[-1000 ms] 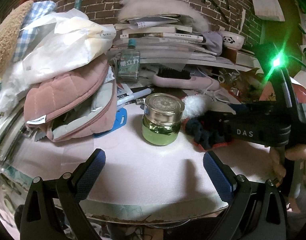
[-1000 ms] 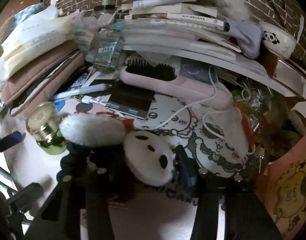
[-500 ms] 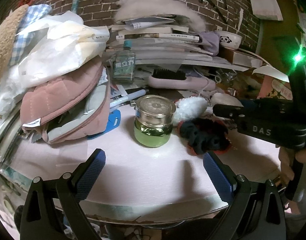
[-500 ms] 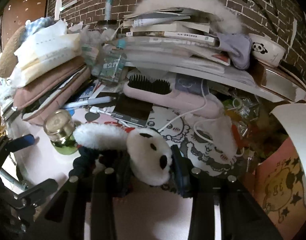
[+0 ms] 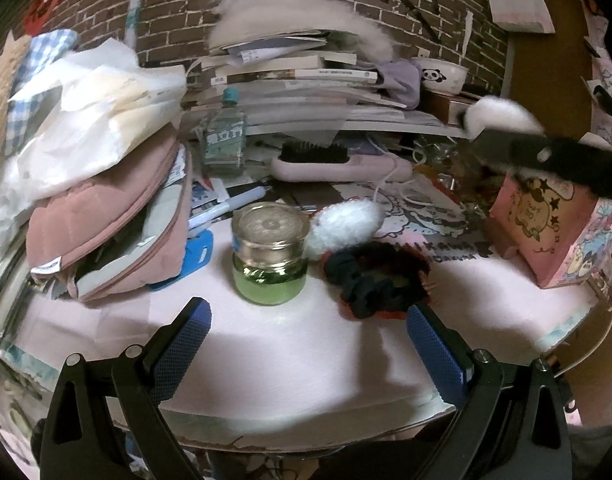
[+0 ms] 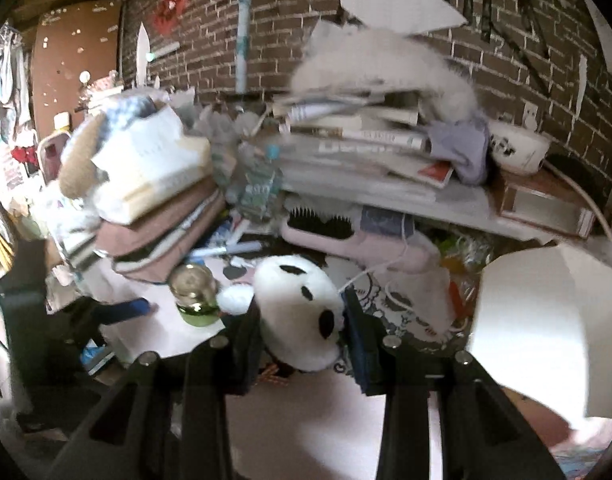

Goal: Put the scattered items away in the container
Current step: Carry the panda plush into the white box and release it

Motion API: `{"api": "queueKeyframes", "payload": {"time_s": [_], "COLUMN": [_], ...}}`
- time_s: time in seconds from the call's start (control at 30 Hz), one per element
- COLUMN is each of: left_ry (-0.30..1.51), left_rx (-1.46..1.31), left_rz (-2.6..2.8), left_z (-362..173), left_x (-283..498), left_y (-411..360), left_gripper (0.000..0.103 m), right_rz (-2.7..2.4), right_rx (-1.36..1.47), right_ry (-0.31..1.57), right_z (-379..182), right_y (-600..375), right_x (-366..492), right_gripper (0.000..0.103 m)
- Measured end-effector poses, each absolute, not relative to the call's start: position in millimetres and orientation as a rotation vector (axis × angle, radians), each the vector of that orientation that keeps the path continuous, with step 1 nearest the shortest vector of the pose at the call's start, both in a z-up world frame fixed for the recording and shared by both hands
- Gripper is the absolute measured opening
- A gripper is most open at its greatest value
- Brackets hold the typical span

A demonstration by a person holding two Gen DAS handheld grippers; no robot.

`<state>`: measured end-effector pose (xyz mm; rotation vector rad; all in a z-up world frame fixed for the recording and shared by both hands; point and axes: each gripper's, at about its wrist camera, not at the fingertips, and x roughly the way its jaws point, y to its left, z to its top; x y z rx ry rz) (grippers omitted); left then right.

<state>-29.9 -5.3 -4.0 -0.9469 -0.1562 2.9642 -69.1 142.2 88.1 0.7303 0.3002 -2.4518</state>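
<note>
the desk, topped with a pale pink mat, is crowded along its far side with a stack of books against the brick wall and a heap of pink quilted pouches on the left. a pink cartoon-printed box, the open container, stands at the desk's right edge. a pink hairbrush lies in front of the books. near the middle of the mat sits a green glass jar with a gold lid, with a dark scrunchie just to its right and a white fluffy pom touching the jar from behind. the right gripper is clamped on a white panda plush, held raised off the desk; in the left wrist view it appears blurred, high above the pink box. the left gripper hangs spread wide and holds nothing, low over the near edge of the desk, facing the jar.
</note>
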Motion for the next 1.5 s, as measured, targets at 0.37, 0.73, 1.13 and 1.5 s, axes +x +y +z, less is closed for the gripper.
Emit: {"api": "queueKeyframes", "payload": {"time_s": [0.37, 0.73, 1.13, 1.5], "left_ry": [-0.107, -0.066, -0.038, -0.026], "left_rx": [-0.946, -0.960, -0.986, -1.001], "left_rz": [2.949, 2.932, 2.923, 2.913], "left_z": [4, 6, 4, 1], "left_x": [-34, -40, -45, -47], "left_y": [11, 27, 35, 39], "left_gripper": [0.098, 0.098, 0.098, 0.098], "right_rz": [-2.615, -2.852, -2.892, -2.912], "right_rx": [0.624, 0.670, 0.888, 0.883], "right_ry": [0.261, 0.197, 0.225, 0.279], "right_z": [137, 153, 130, 126], "right_y": [208, 299, 333, 329], "right_x": [-60, -85, -112, -110], "right_gripper": [0.033, 0.033, 0.038, 0.072]}}
